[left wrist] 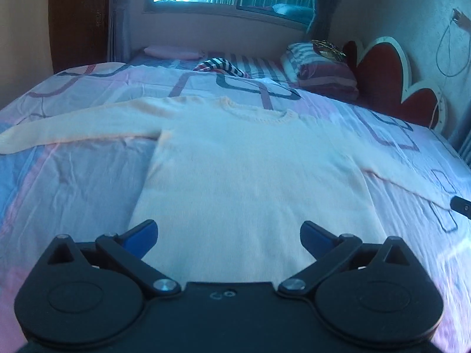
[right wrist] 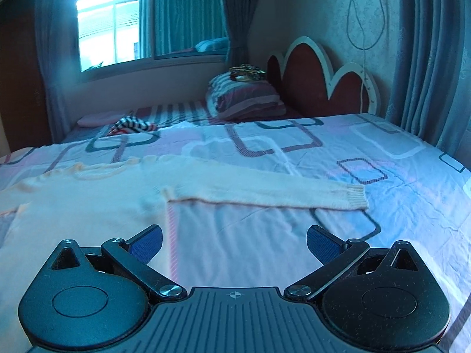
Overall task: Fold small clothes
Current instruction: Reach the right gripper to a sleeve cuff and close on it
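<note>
A pale knitted sweater lies flat and face up on the patterned bed sheet, both sleeves stretched out sideways, with no fold yet made; the whole task appears to remain. The left gripper hovers over the hem, jaws spread apart and empty. The right gripper, jaws likewise apart, hangs over bare sheet just beside the sweater's body, below its outstretched sleeve.

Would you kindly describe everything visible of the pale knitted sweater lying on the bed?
The pale cream knitted sweater lies flat and unfolded on the patterned pink and white bedsheet, round neckline away from the camera, both long sleeves spread sideways. It looks soft and fuzzy, with a ribbed cuff on the right-hand sleeve. Neither open gripper touches it.
</note>
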Motion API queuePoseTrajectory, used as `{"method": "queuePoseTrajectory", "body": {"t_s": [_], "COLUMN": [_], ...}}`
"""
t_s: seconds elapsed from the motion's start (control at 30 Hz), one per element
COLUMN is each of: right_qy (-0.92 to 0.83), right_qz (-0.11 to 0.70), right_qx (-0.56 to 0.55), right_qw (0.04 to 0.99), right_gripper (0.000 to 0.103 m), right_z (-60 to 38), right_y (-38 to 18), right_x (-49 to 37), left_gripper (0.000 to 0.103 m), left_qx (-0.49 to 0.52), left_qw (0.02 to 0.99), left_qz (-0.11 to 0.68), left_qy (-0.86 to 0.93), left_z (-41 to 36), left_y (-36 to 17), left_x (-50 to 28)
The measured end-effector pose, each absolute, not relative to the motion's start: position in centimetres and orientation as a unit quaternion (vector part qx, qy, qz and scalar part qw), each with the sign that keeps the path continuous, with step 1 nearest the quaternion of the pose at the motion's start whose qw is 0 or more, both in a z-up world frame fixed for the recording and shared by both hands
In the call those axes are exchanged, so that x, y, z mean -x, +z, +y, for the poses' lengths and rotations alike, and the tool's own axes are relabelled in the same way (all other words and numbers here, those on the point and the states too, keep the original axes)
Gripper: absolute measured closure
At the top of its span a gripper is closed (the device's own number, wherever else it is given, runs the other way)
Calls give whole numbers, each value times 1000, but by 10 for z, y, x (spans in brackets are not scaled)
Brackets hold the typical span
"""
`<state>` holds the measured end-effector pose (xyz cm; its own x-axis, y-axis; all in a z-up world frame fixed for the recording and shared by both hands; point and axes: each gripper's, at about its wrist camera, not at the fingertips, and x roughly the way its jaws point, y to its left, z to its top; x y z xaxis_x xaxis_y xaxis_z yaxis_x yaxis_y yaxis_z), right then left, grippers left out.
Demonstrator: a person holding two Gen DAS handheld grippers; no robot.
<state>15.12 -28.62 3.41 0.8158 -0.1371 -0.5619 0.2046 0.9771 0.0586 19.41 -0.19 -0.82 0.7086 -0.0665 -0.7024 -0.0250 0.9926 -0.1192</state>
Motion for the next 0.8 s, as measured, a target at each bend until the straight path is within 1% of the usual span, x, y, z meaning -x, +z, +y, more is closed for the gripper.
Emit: {"method": "queuePoseTrajectory", "body": {"t_s": [0.13,0.27,0.43,0.5,0.63,0.67,0.7,0.73,0.77,0.8], "right_qy": [-113,-139,-173,-182,-211,-218,-225,-231,-238,-242], "right_qz": [284,283,285,294,311,314,316,319,322,322], "right_qx": [-81,-101,-146,-159,-204,-215,-226,-239,-254,-270], "right_qw": [949,944,932,925,904,899,893,888,881,874], "right_gripper": [0,0,2,35,36,38,46,50,53,53], "right_z": [-323,-361,-417,-439,-481,-489,-498,-505,-513,-520], "right_y": [28,17,-3,-11,-32,-38,-43,-49,-53,-57], "right_x": [-182,-212,-241,-250,-262,-264,-264,-264,-263,-261], "left_gripper": [1,1,1,1,1,1,1,1,1,1], "left_qx": [23,21,-2,-4,-18,-16,-14,-13,-14,-16], "left_qw": [921,925,914,907,897,895,894,893,892,891], "left_qz": [390,379,405,422,442,445,447,449,451,454], "left_qy": [-8,-7,0,-6,-10,-13,-13,-14,-15,-17], "left_z": [-14,-21,-35,-41,-52,-54,-55,-57,-59,-61], "left_y": [-11,-20,-36,-44,-60,-63,-65,-66,-67,-68], "left_x": [-229,-258,-287,-297,-310,-312,-316,-319,-322,-326]}}
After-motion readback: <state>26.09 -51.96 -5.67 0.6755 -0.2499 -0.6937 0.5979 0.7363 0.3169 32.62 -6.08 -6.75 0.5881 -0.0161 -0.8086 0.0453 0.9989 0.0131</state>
